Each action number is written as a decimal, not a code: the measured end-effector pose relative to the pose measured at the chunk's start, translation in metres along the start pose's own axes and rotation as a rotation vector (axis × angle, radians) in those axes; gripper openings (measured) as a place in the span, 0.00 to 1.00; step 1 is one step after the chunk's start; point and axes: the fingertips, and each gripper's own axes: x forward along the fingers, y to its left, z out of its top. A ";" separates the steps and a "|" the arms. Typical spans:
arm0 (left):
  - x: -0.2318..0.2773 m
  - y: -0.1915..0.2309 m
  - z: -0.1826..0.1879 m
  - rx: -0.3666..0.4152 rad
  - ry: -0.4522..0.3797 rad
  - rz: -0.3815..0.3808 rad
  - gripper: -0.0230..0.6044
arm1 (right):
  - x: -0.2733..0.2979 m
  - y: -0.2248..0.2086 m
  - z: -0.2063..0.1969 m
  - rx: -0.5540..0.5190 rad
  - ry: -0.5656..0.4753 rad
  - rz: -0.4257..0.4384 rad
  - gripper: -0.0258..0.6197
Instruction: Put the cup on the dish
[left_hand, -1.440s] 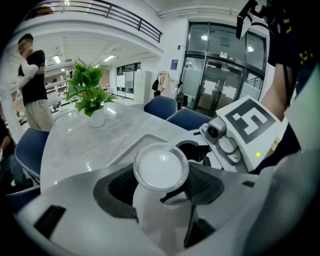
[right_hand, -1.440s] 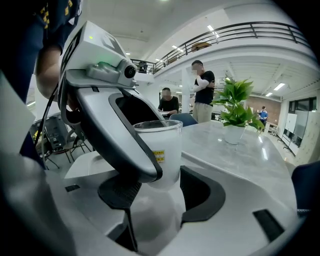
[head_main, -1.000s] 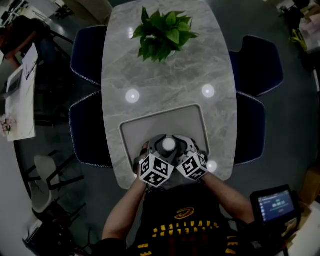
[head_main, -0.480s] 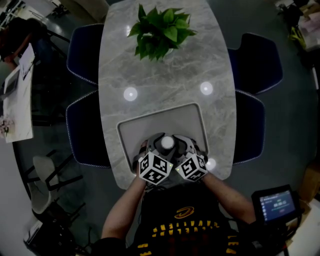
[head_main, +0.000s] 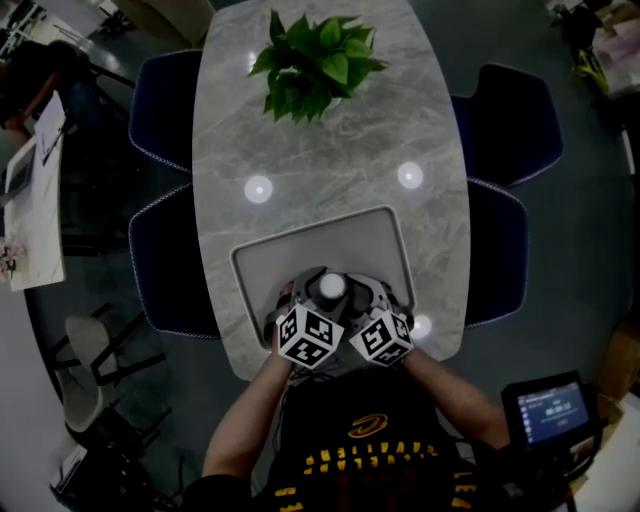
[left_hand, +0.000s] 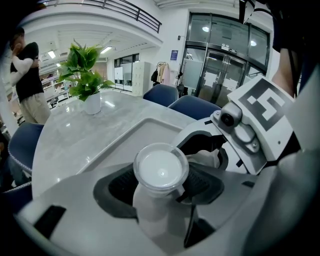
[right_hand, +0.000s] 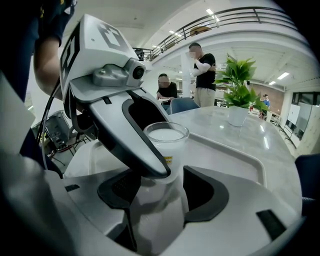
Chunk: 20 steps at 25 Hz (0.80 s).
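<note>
A white cup (head_main: 331, 287) stands upright over the near edge of the grey tray (head_main: 325, 245) on the marble table. My left gripper (head_main: 318, 288) and right gripper (head_main: 346, 288) meet at it from the near side, angled toward each other. In the left gripper view the cup (left_hand: 160, 167) sits between the dark pads (left_hand: 120, 185), and the gripper (left_hand: 160, 189) is shut on its body. The right gripper view shows the cup (right_hand: 166, 134) running down between the pads of the right gripper (right_hand: 162, 194), which touch both its sides. The left gripper's finger (right_hand: 135, 135) crosses in front.
A potted plant (head_main: 315, 60) stands at the table's far end. Dark blue chairs (head_main: 505, 120) line both long sides. Two people (right_hand: 202, 75) stand beyond the table. A small lit screen (head_main: 553, 408) is at the lower right.
Both grippers and the cup hold the same place over the tray's near edge. Only the head view has shifted slightly.
</note>
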 end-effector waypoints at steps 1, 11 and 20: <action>0.001 0.000 0.000 0.000 0.001 0.000 0.46 | 0.000 0.000 0.000 0.001 0.000 -0.002 0.43; 0.005 0.002 -0.001 -0.003 -0.003 -0.004 0.46 | 0.000 -0.003 -0.002 0.003 0.003 -0.008 0.43; 0.011 0.005 -0.001 -0.027 -0.013 0.008 0.46 | -0.002 -0.008 -0.006 0.028 0.006 -0.016 0.43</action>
